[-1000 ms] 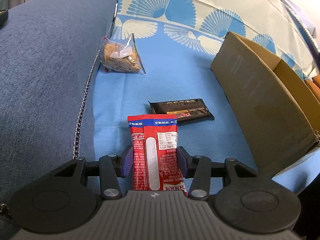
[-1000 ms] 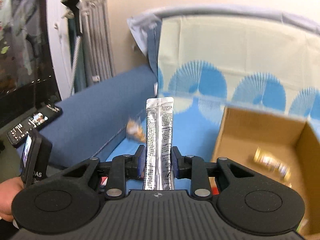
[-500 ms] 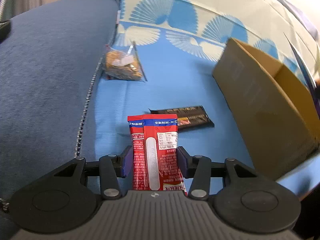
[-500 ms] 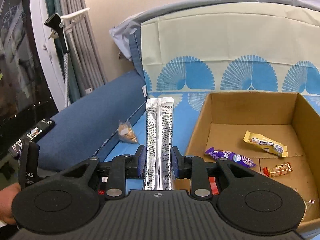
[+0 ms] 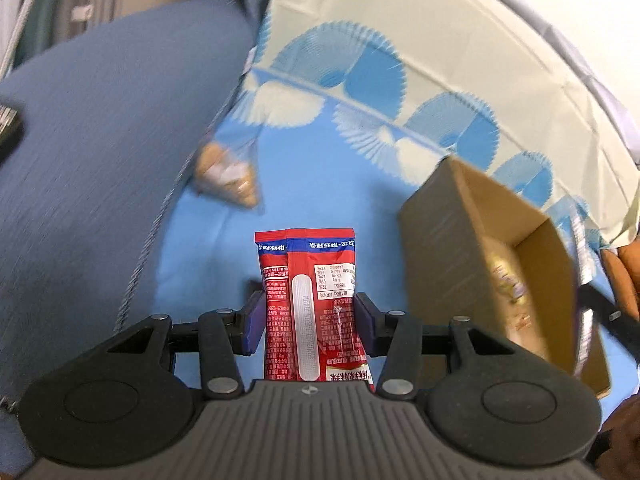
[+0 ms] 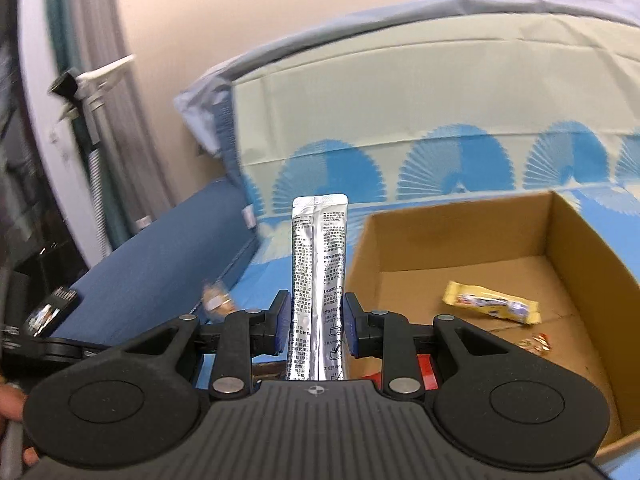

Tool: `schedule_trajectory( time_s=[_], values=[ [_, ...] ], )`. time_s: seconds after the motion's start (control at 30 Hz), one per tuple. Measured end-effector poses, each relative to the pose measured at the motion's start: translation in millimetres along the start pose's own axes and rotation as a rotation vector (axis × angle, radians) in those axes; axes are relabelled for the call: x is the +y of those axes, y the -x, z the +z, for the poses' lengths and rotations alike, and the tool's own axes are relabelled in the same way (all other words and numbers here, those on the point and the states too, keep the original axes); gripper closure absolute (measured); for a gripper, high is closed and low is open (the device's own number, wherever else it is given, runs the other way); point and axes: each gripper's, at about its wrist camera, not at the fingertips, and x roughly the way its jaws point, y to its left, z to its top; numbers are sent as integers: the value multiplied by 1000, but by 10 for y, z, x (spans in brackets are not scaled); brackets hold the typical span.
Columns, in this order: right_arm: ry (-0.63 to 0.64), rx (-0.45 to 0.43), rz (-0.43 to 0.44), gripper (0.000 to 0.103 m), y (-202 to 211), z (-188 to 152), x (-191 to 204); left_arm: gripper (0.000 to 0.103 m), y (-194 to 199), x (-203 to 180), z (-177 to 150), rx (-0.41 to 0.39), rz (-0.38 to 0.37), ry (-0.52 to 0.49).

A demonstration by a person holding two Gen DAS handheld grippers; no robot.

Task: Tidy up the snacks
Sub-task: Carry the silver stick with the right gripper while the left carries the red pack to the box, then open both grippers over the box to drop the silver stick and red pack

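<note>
1. Two snacks are in my grip at once: my left gripper (image 5: 308, 322) is clamped on a red snack packet (image 5: 316, 300), and my right gripper (image 6: 314, 322) is clamped on a silver foil stick sachet (image 6: 318, 280). Each pack stands out between the pads along the line its gripper points.

2. The move ahead, as I judge it, turns on the cardboard box (image 6: 576, 320). From my right gripper it lies just ahead and to the right, its open top facing me and its near left wall just beside the sachet's right edge. From my left gripper the same box (image 5: 452, 264) sits further off to the right, seen from outside its left wall, so my right hand is the nearer one for dropping in.

3. The sachet's long axis runs straight away from my right gripper, and its far end reaches about level with the box's back rim. It looks thin, stiff and shiny, with small black print on it.

4. The red packet is wider and flat, with a blue band near its far end and a pale strip down the middle.

5. Inside the box I see a yellow candy bar (image 6: 492, 304) and a small orange wrapped sweet (image 6: 536, 342) on the floor.

6. Not yet packed: a clear bag of brown snacks (image 5: 228, 176), ahead and left of my left gripper on the blue patterned cloth (image 5: 332, 184).
</note>
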Motion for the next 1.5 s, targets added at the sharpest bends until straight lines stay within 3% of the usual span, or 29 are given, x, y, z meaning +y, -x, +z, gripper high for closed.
schedule_trajectory(
  time_s=[0.3,0.5,0.77,1.2,1.27,1.3,1.37,1.5],
  values=[
    [-150,-4,-157,74,23,81,-425,51,35,-995,287,-56,-88,-94],
    [-152,-4,-264,74,57,95,-609,51,-68,-1579,382,-65,-139,-180],
    [-169,13,-314,74,106,61,-811,51,-246,-2163,467,-77,-199,-233],
    [-178,6,-314,72,99,59,-872,51,-321,-2509,636,-90,-250,-244],
    [-173,4,-316,71,103,58,-856,41,-295,-2501,666,-92,-266,-233],
    [-168,2,-323,67,104,58,-849,30,-275,-2498,674,-97,-272,-229],
    [-166,-2,-323,59,103,58,-841,27,-219,-2475,664,-125,-265,-232],
    [-159,5,-329,57,74,50,-819,28,-114,-2356,608,-167,-243,-255]
  ],
)
